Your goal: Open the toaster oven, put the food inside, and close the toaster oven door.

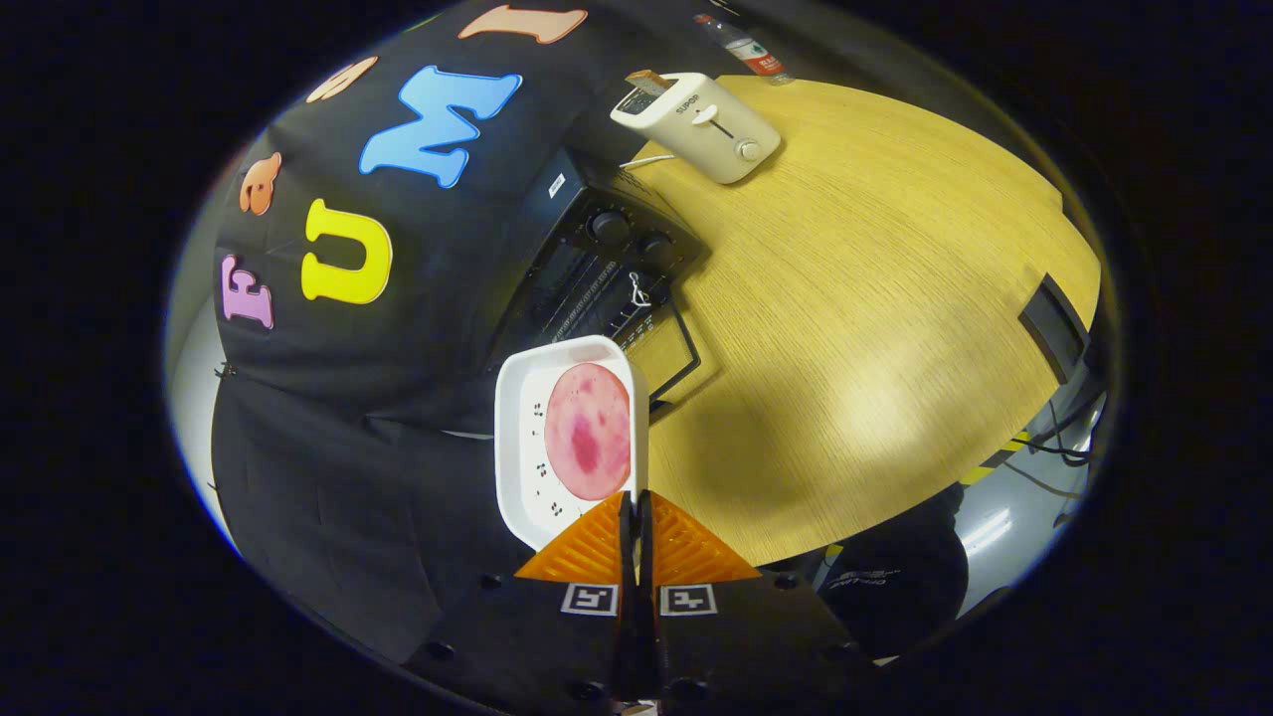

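My gripper (pixel 636 509) is shut on the near rim of a white tray (pixel 522 418). The two orange fingers (pixel 587 552) press together on that rim. On the tray lies a round pink slice of meat (pixel 588 431). The tray hangs in the air, tilted with the view. Beyond the tray stands the black toaster oven (pixel 607 273) on the wooden table (pixel 875 298). Its glass door (pixel 668 350) is folded down open toward me, and the racks inside show. Two knobs (pixel 609 227) sit on its front.
A white pop-up toaster (pixel 701 124) with a slice of bread in its slot stands farther back on the table. A plastic bottle (pixel 744 48) lies behind it. A dark block (pixel 1054 328) sits at the table's edge, with cables on the floor below.
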{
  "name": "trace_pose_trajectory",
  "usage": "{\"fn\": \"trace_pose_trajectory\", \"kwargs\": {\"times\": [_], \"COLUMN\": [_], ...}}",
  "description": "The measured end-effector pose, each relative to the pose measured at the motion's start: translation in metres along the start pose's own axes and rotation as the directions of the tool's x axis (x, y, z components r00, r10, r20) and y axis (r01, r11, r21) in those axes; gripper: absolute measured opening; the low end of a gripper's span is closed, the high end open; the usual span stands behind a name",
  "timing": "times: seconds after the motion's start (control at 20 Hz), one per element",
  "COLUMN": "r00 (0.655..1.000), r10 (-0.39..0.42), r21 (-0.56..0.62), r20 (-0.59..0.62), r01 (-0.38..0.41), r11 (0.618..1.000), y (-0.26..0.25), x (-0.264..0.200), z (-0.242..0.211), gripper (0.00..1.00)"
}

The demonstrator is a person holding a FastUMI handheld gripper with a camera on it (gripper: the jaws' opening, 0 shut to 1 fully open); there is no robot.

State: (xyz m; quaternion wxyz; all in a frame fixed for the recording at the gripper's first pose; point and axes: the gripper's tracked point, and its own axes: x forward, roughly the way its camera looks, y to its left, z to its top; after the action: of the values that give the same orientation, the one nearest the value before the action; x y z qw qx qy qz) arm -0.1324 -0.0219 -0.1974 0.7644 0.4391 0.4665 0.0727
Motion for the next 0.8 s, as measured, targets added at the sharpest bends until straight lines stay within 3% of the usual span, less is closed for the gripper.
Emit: {"fn": "trace_pose_trajectory", "kwargs": {"times": [0.35,0.8], "r00": [0.999,0.998], "r10": [-0.027,-0.051], "r21": [-0.026,0.125], "r20": [-0.016,0.027], "r01": [0.027,0.047], "r11": [0.999,0.991], "y": [0.023,0.038], "x": [0.072,0.175], "z": [0.017,0.054], "gripper": [0.02,0.01]}}
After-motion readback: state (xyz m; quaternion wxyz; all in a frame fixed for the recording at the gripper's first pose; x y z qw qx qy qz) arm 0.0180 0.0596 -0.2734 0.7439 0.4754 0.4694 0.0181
